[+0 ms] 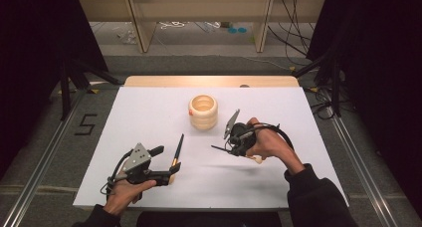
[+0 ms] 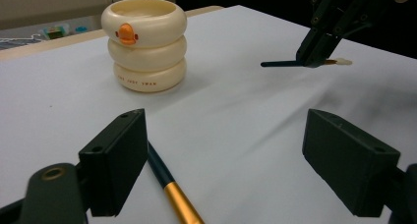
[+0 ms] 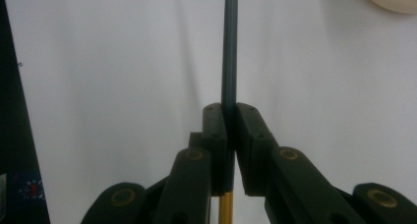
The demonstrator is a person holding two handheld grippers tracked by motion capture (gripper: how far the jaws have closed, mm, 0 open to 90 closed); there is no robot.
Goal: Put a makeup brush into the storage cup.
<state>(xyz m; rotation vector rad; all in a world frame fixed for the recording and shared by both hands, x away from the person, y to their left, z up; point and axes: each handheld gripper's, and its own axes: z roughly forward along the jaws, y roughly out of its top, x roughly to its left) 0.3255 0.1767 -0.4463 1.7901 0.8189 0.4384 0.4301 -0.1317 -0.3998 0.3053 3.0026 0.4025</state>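
Right gripper [image 1: 230,148]: jaws clamped on a slim brush [image 3: 229,62], dark teal handle running out past the pads, gold ferrule at the rear, pale bristle tip showing behind your hand in the high view. It is held clear of the white table cover [image 1: 149,117], to the right of the holder and a little nearer you.

Left gripper [image 1: 166,165]: jaws apart, nothing between the pads. A second brush [image 1: 177,150] lies flat on the cover beside its left jaw, same teal shaft and gold ferrule.

Holder [image 1: 203,111]: cream pot shaped as three stacked rounded rings, glossy, likely ceramic or plastic, open at the top, with an orange duck bill on its side and small lettering on the lowest ring. It stands upright near the middle of the table, well apart from both brushes.

Handling notes for the step in hand, taken to be carrying the held brush to the pot:
- You grip near the ferrule, so the long handle leads; tip your wrist until the shaft points down before you reach the mouth.
- Centre over the opening; the rounded lip will deflect an off-centre tip.
- The pot looks light and smooth, so lower gently and release only once the end is inside.
- Keep your left gripper parked to avoid nudging the lying brush.
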